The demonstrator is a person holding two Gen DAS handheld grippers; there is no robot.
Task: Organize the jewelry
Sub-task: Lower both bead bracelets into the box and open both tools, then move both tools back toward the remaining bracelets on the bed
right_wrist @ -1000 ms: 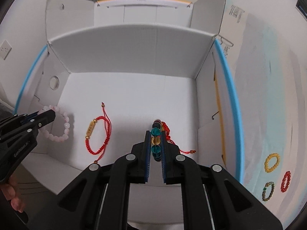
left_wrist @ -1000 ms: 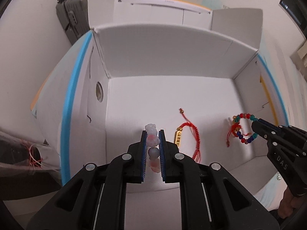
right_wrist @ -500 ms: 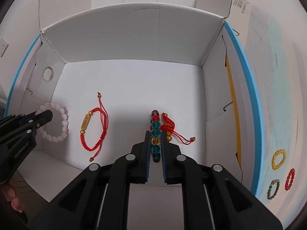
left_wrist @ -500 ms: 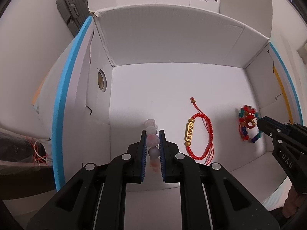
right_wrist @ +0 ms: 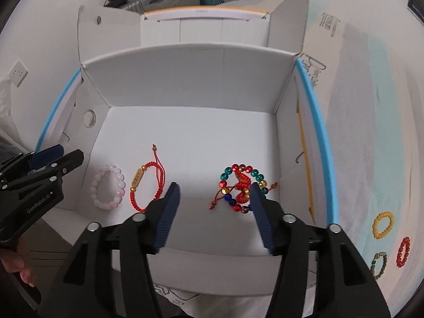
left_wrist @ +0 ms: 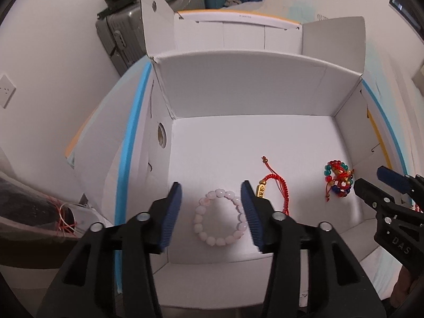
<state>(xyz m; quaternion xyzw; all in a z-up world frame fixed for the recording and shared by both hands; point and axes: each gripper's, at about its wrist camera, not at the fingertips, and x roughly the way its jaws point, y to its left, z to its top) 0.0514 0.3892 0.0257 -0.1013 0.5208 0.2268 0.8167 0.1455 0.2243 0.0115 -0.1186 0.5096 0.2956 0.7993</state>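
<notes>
Left wrist view: left gripper (left_wrist: 210,209), fingers just opened wide and holding nothing, above the pink bead bracelet (left_wrist: 218,217) lying on the floor of the white box (left_wrist: 238,92), red cord bracelet (left_wrist: 275,185) beside it. Right wrist view: right gripper (right_wrist: 216,213), fingers likewise just opened and empty, over the coloured bead bracelet (right_wrist: 242,186) lying in the box. Outstanding, by appearance: yellow bracelet (right_wrist: 383,224), red bracelet (right_wrist: 403,251) and dark green bracelet (right_wrist: 379,265) outside the box on the desk (right_wrist: 371,132).
</notes>
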